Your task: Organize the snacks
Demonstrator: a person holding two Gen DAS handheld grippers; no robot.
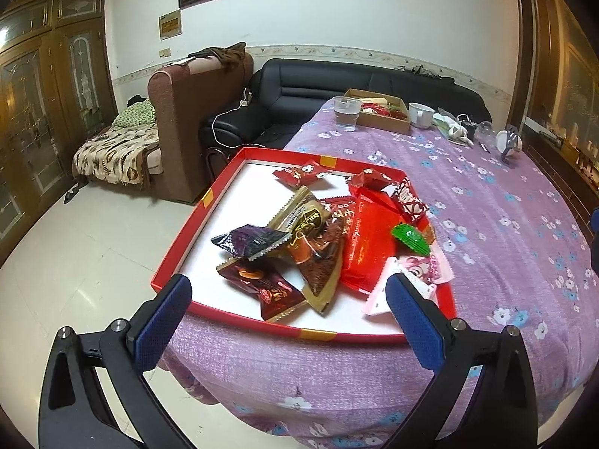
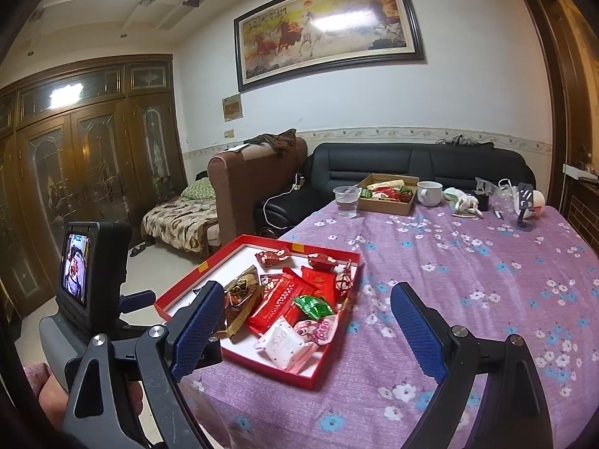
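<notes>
Hovering both claws, left gripper [image 1: 288, 299] and right gripper [image 2: 303, 321], jaws apart and empty, over snacks [image 1: 318, 235] piled in the red tray [image 1: 194, 217]; next, probably: pick one wrapper.

Far cardboard box's [image 1: 378, 110] contents too small; lowest snack packets [image 2: 239, 308] partly hidden.

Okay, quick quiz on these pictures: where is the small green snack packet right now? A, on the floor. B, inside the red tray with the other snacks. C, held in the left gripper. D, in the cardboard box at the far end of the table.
B: the green packet lies among the wrappers inside the red tray, and both grippers are open and empty.
</notes>
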